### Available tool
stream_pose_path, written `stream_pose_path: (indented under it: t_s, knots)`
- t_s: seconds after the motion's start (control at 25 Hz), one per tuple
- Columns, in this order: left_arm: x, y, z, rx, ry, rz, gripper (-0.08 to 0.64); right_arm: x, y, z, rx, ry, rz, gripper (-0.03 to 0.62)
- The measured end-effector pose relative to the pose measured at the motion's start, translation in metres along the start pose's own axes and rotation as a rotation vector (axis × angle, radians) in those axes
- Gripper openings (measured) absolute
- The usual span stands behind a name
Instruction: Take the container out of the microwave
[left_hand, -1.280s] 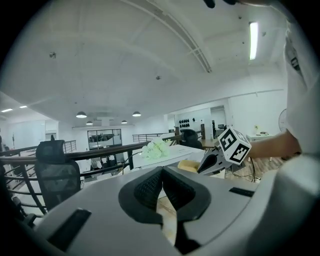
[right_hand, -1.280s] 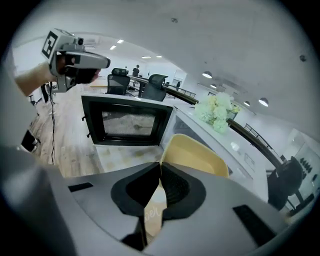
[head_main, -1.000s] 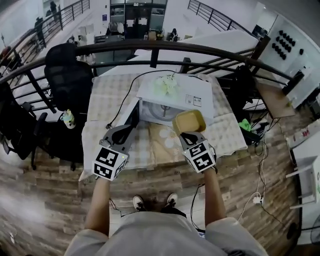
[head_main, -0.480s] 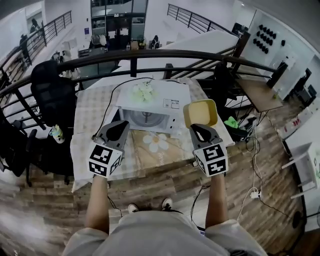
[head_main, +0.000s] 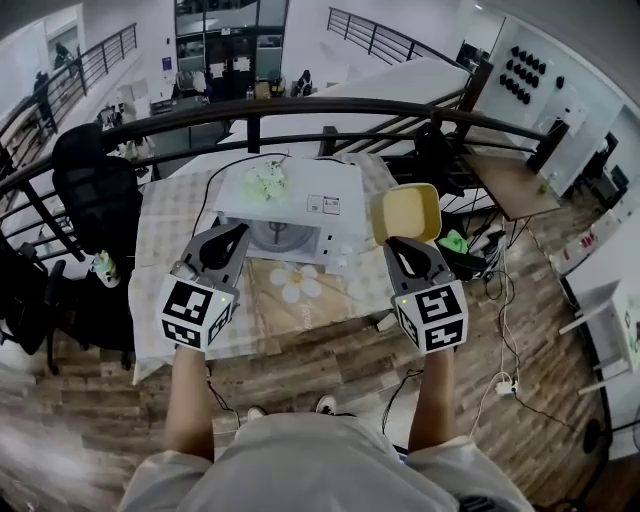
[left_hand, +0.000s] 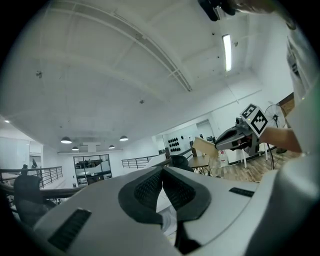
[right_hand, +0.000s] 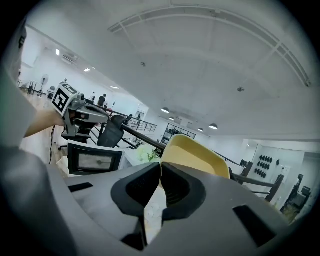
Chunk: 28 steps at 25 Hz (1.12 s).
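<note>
The yellow container (head_main: 407, 212) hangs in the air to the right of the white microwave (head_main: 322, 198), above the table's right edge. My right gripper (head_main: 401, 244) is shut on its near rim; in the right gripper view the container (right_hand: 196, 154) rises just beyond the pinched jaws (right_hand: 160, 169). The microwave's front stands open and its turntable (head_main: 277, 236) shows. My left gripper (head_main: 233, 237) hovers in front of the microwave's left side, shut and holding nothing. Its pads (left_hand: 150, 187) meet at the tips in the left gripper view.
The microwave stands on a table with a checked cloth (head_main: 165, 225) and a flower placemat (head_main: 300, 283). A bunch of flowers (head_main: 265, 180) lies on top of it. A black railing (head_main: 300, 112) runs behind, a black chair (head_main: 92, 190) stands at left, and cables (head_main: 505, 330) trail on the floor at right.
The right gripper has carried the yellow container from the microwave's mouth out to the right. The left gripper has drifted left, so the two grippers stand farther apart.
</note>
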<state>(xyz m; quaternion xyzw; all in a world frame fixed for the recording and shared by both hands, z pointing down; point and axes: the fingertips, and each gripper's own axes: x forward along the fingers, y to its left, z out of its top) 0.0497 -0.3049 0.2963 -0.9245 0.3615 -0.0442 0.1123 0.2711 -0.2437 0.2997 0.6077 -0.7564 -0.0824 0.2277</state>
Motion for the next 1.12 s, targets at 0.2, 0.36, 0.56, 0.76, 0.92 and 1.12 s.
stream_pose_path:
  t_s: [0.2,0.36,0.56,0.76,0.92,1.12]
  knots:
    - [-0.003,-0.011,0.018,0.047,-0.02,-0.01,0.015,-0.011,-0.001,0.011,0.0,-0.035,0.001,0.028]
    - [-0.005,-0.015,0.024,0.053,-0.033,-0.016,0.015,-0.01,0.001,0.012,-0.001,-0.042,0.012,0.028]
    - [-0.007,-0.013,0.019,0.048,-0.02,-0.008,0.015,-0.006,0.005,0.009,0.002,-0.04,0.027,0.028]
    - [-0.007,-0.01,0.011,0.038,-0.003,-0.003,0.015,0.001,0.01,0.003,0.004,-0.025,0.046,0.028]
    - [-0.007,-0.005,0.007,0.037,0.006,0.003,0.015,0.008,0.013,0.002,0.0,-0.018,0.062,0.028]
    - [0.001,-0.003,0.002,0.036,0.01,0.002,0.015,0.015,0.012,-0.002,-0.003,-0.013,0.072,0.028]
